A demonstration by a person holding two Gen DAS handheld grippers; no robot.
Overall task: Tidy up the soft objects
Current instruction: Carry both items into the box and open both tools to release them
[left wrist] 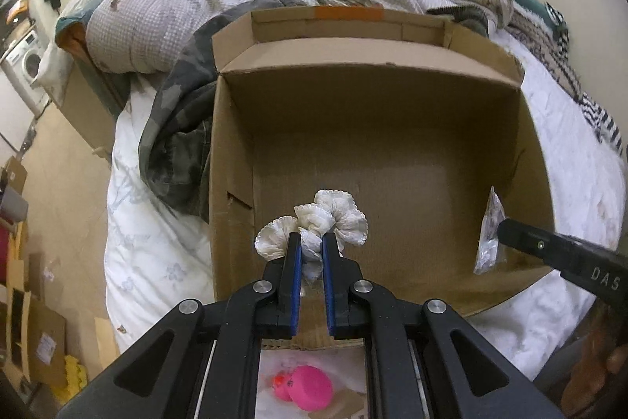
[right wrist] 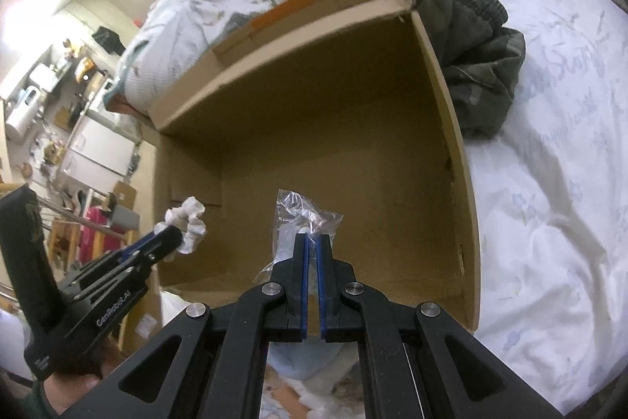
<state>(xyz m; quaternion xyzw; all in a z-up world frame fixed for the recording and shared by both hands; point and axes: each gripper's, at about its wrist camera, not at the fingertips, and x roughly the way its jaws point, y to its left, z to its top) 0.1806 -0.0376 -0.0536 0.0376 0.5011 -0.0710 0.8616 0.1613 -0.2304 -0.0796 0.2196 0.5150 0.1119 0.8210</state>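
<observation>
the left gripper (left wrist: 312, 242) is clamped on a white scrunchie (left wrist: 333, 218), its blue-padded fingers (left wrist: 297, 258) narrowed around the bunched fabric, whose frilled folds fan out above and to both sides of the tips. it holds the scrunchie over the near edge of an open cardboard box (left wrist: 235, 152) that sits on a white bedsheet (left wrist: 157, 254). from the right wrist view the same scrunchie (right wrist: 188, 222) shows at the left side of the box (right wrist: 455, 144), pinched in the left gripper (right wrist: 170, 236).

the right gripper (right wrist: 313, 242) is closed tight on a clear plastic bag (right wrist: 302, 211), the crinkled film sticking up past the fingertips and spilling out to the left of them; something pale sits inside the bag (too blurred to tell what). in the left wrist view the bag (left wrist: 488, 230) hangs at the tip of the right gripper (left wrist: 504, 230) just inside the box's right wall.

the box interior shows only bare cardboard below both held items. a dark camouflage garment (left wrist: 176, 128) lies crumpled against the outside of the box, and a rumpled quilt (left wrist: 165, 6) is heaped behind it. below the left gripper, a pink round object (left wrist: 310, 387) rests on the sheet outside the box.
</observation>
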